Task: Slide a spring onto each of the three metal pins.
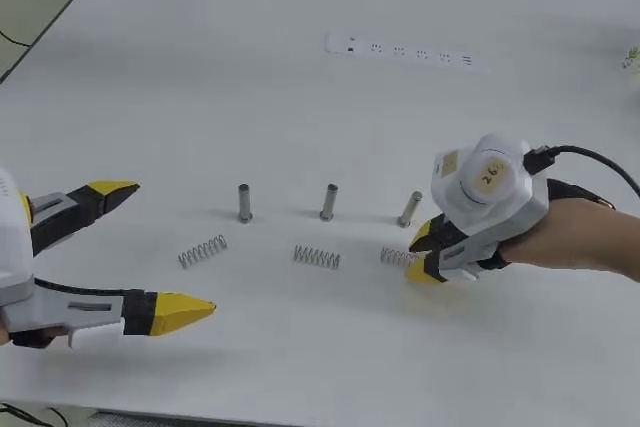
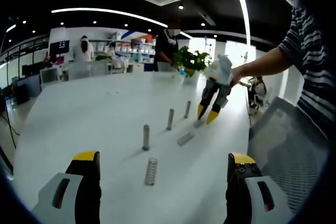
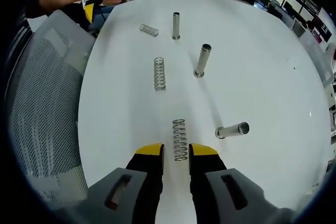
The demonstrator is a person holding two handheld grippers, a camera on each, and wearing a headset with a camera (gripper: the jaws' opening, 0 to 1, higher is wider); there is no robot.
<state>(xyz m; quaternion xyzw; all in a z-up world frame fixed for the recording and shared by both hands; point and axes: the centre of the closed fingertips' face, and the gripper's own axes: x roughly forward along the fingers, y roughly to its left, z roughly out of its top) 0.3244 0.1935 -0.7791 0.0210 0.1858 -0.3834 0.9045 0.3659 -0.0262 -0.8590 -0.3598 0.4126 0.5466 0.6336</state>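
Note:
Three metal pins stand in a row on the white table: left [image 1: 244, 202], middle [image 1: 329, 201], right [image 1: 410, 208]. A spring lies in front of each: left [image 1: 203, 251], middle [image 1: 316, 257], right [image 1: 397, 257]. My right gripper [image 1: 418, 255] sits low at the right spring's end. In the right gripper view its jaws [image 3: 177, 151] stand narrowly apart, with the near end of that spring [image 3: 179, 139] between the tips and small gaps on both sides. My left gripper [image 1: 168, 247] hovers wide open at the left, holding nothing, short of the left spring [image 2: 151, 171].
A white power strip [image 1: 410, 52] lies on the table far behind the pins. A grey mesh chair [image 3: 47, 103] stands at the table's near side. Several people stand beyond the far end of the table [image 2: 105, 98].

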